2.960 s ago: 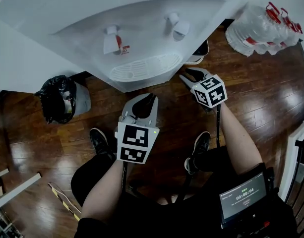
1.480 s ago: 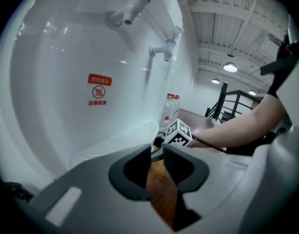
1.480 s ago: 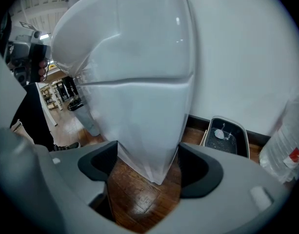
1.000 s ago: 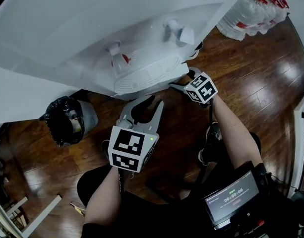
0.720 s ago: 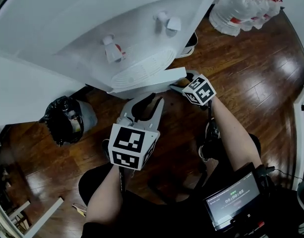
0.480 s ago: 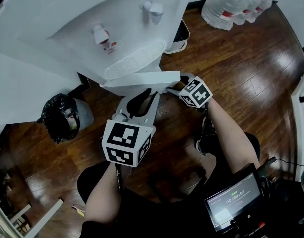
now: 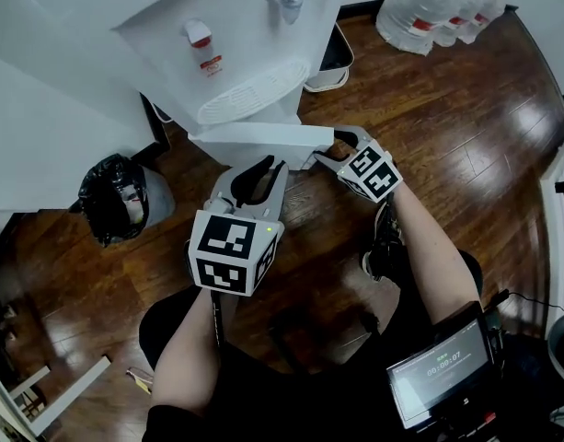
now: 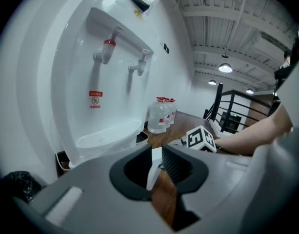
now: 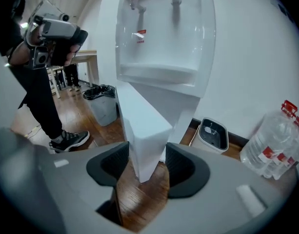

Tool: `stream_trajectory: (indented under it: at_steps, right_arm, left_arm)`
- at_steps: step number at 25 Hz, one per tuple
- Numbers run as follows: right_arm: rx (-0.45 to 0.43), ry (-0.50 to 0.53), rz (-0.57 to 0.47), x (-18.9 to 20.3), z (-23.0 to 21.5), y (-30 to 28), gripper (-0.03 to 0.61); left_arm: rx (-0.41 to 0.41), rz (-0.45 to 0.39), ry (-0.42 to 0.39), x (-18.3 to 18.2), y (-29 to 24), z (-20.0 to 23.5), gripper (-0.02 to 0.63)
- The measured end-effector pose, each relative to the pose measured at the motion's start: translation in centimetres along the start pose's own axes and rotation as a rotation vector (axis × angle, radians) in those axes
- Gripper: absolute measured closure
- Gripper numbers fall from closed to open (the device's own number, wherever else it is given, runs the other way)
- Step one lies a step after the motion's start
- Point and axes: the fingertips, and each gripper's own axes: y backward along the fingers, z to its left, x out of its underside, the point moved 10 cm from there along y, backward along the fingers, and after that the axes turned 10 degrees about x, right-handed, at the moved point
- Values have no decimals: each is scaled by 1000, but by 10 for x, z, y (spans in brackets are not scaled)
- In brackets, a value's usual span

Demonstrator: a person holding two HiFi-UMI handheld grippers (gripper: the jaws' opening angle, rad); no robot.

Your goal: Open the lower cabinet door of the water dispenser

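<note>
We see the right gripper [image 7: 335,147] jaws, just closing, now pinch the free edge of the lower cabinet door [image 7: 263,134]. The door has swung out from the water dispenser [image 7: 217,35], so opening looks well along. Left gripper [image 7: 258,175] jaws are spread and empty.

The place reads as a loft-style office or studio rather than a home. A high ceiling with bare beams [image 8: 227,38] and a hanging lamp [image 8: 225,68] spans an open hall with a black stair railing [image 8: 237,106]. On the dark wood floor [image 7: 466,118] stand a white water dispenser [image 7: 235,53], a wrapped pack of spare water bottles [image 7: 438,7] and a bin lined with a black bag [image 7: 116,205]. A work table [image 9: 88,55] stands further back.
</note>
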Motion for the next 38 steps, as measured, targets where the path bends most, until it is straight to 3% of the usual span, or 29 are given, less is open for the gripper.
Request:
stream_trajectory:
  at_steps: [9,15,30,38]
  right_arm:
    - [-79,-12,17,7,10,9,382]
    - [-102,-49,-9,12,34,24,388]
    - [-174,50,-33,10,117,51,407]
    - [-222,99,-43,4,140,51,407]
  left_arm:
    - [-32,-25,25,1,12,9,537]
    - [4,-11,35,17,15,-11,537]
    - [5,-50,49,46,55,-48,537]
    - [-59,-92,78,43,72,-35,537]
